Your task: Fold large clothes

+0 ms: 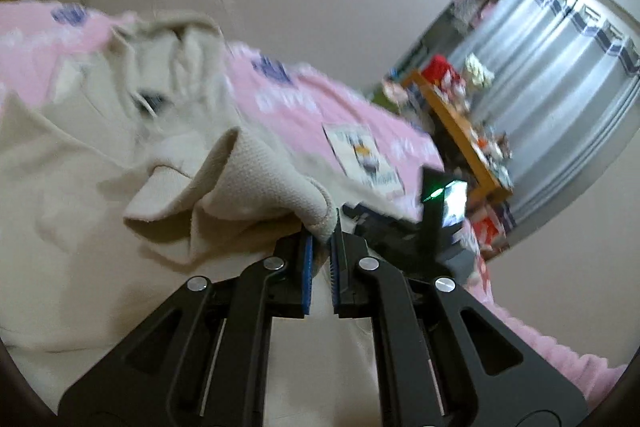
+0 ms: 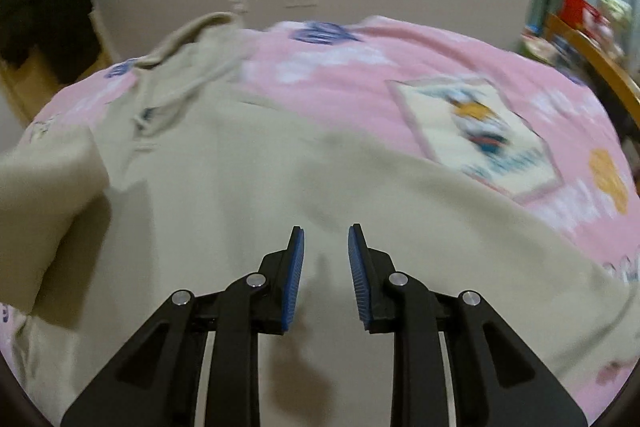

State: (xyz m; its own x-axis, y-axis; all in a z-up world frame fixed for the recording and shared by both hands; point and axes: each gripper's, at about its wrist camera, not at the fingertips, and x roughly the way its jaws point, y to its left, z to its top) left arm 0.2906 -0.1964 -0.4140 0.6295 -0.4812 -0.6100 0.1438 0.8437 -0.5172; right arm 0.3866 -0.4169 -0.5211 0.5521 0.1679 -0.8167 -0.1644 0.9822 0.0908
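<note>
The left tool [image 1: 323,227] is clamped on a fold of the cream hoodie [image 2: 240,195] lying across the pink bed [image 2: 400,67]; the right tool [image 2: 326,247], jaws apart, holds nothing. Carry the fold across level, keeping it taut.

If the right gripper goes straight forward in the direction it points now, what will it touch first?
Most likely the cream sweatshirt spread on the pink blanket. The right gripper is open and empty, with only that cloth ahead; how far away is unclear.
</note>
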